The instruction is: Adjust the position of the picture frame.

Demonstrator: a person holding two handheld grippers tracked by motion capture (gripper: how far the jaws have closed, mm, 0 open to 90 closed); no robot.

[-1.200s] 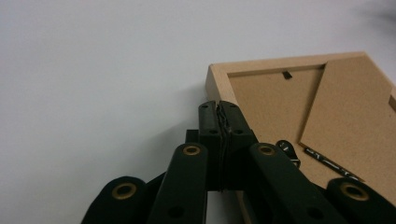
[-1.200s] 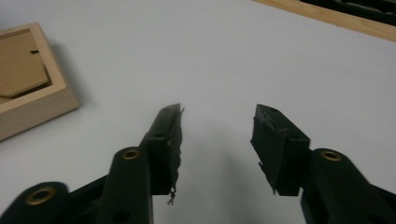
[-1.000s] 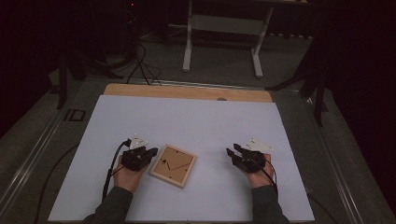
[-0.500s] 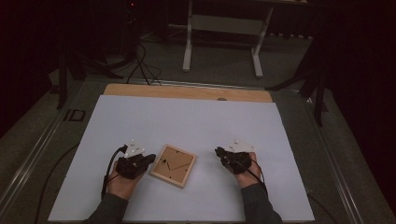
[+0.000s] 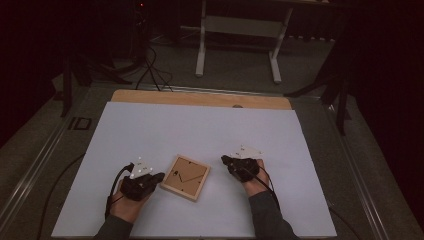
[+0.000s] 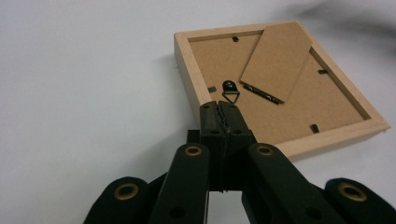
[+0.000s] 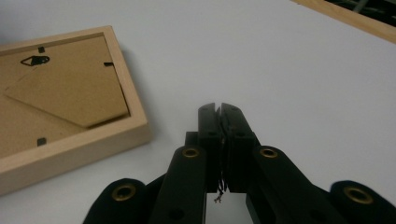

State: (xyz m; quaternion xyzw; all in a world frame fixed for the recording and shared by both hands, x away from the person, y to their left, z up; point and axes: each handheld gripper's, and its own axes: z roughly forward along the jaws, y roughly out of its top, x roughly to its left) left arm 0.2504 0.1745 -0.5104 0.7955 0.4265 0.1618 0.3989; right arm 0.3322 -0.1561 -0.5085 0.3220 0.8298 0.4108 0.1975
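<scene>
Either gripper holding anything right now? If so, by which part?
Nothing is held. The left gripper and right gripper both have jaws closed on nothing, beside the picture frame lying face down.

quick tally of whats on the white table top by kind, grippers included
picture frame, lying back side up: 1
grippers, left gripper and right gripper, both with jaws shut: 2
total: 3

Table [image 5: 150,125]: white top, wooden strip [image 5: 200,98] along far edge. Lying on it: one square wooden picture frame [image 5: 185,177], back side up, near front edge.
</scene>
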